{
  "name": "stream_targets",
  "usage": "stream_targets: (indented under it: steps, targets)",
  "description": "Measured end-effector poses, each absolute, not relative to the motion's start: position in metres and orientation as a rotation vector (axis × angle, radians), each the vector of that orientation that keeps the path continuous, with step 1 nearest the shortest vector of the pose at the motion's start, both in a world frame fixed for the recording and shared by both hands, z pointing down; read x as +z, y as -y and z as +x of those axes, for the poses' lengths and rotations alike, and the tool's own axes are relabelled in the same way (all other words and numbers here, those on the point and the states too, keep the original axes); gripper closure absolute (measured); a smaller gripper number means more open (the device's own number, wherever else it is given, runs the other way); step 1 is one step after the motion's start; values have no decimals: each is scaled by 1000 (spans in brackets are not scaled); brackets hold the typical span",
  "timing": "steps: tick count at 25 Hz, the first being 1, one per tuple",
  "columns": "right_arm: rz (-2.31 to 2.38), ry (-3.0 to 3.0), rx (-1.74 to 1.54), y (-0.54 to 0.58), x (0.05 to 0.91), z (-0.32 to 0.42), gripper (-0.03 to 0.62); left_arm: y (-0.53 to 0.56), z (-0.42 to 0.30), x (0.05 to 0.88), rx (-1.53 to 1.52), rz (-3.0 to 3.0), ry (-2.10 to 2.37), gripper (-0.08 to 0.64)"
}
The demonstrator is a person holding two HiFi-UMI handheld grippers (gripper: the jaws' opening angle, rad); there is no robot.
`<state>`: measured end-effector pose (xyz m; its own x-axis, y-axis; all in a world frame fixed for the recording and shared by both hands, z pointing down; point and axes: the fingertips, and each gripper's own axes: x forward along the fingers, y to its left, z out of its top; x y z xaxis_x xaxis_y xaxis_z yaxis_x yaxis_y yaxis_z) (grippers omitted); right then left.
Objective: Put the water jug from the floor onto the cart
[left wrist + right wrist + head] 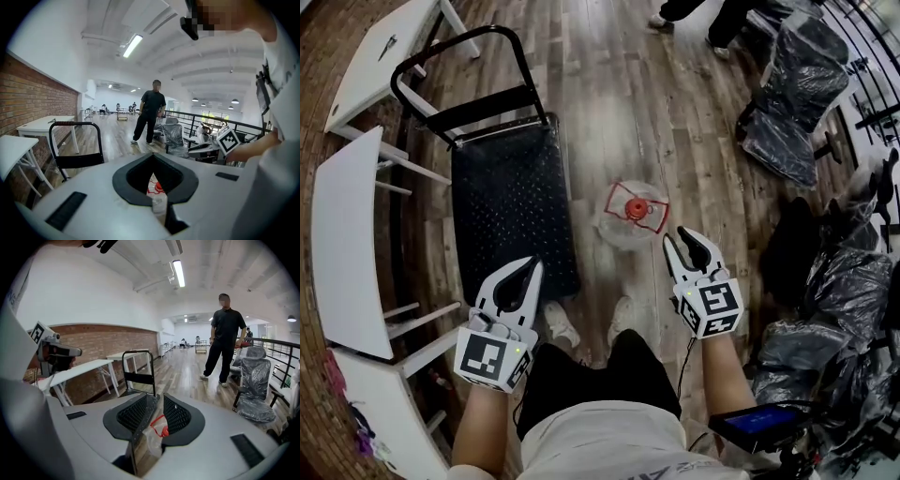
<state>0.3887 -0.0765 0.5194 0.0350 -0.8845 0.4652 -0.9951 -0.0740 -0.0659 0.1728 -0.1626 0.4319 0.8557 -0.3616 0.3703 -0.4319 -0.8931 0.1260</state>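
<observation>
The clear water jug [630,214] with a red cap and red handle stands on the wood floor, just right of the black flat cart [511,206] with its upright black handle [459,56]. My right gripper [683,240] hangs open close to the jug's near right side, not touching it. My left gripper [532,268] is over the cart's near right corner, its tips together and nothing held. The jug [156,187] shows through the jaws in the left gripper view. In the right gripper view the jug [157,430] shows between the parted mesh pads [136,413].
White tables [347,234] line the brick wall on the left. Plastic-wrapped chairs [797,94] crowd the right side by a railing. A person in black [225,338] stands further down the floor. My own shoes [562,323] are just behind the jug.
</observation>
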Motion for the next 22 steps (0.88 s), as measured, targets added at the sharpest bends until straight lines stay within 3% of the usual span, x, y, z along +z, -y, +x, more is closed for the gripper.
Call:
stream_targets:
  steps: [5, 12, 22]
  targets:
    - [1966, 1907, 606, 104, 581, 396, 455, 175, 158, 463, 539, 2784, 685, 560]
    - [1858, 1890, 664, 135, 677, 406, 327, 183, 141, 501, 576, 2742, 781, 558]
    - [1771, 1807, 749, 161, 788, 419, 263, 175, 111, 543, 613, 2627, 897, 560]
